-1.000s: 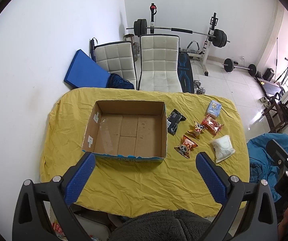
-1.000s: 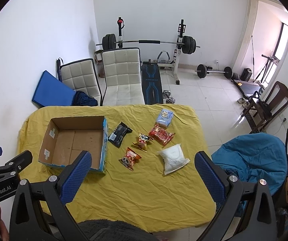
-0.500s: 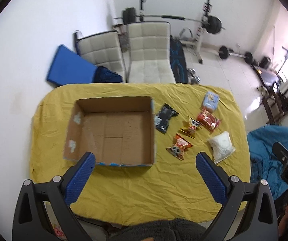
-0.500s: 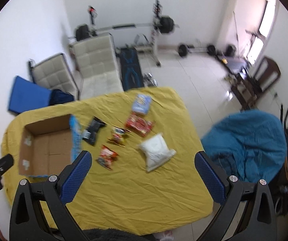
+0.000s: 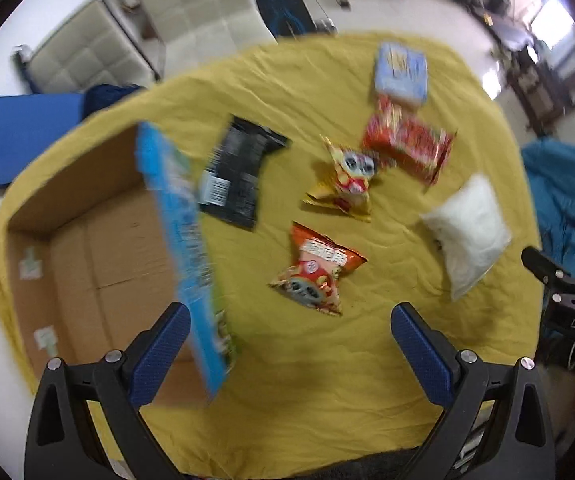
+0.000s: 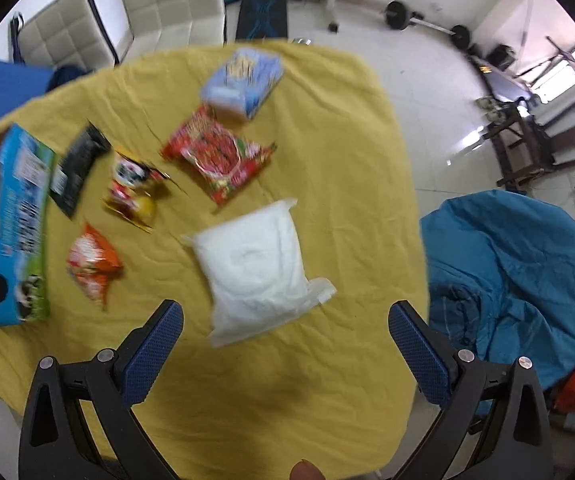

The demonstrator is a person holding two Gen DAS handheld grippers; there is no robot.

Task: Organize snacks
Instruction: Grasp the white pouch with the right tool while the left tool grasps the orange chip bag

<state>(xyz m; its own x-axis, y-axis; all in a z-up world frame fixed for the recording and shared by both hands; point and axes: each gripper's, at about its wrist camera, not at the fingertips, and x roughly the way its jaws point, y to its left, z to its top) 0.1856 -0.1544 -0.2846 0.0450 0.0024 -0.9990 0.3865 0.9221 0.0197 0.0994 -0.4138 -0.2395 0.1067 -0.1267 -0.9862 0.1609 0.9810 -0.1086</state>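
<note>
An empty cardboard box with a blue printed side stands at the left of the yellow-covered table. To its right lie several snack packs: a black one, two small orange-red bags, a red pack, a pale blue pack and a white pouch. My left gripper hovers open above the table beside the box's right wall. Just in front of the white pouch my right gripper hangs open and empty.
Two white padded chairs stand behind the table, with a blue mat against the wall. A teal beanbag sits right of the table. Weights and a dark chair are on the tiled floor beyond.
Both grippers have dropped lower and closer over the table. The left view has swung right from the box toward the snacks; the right view now centres on the white pouch.
</note>
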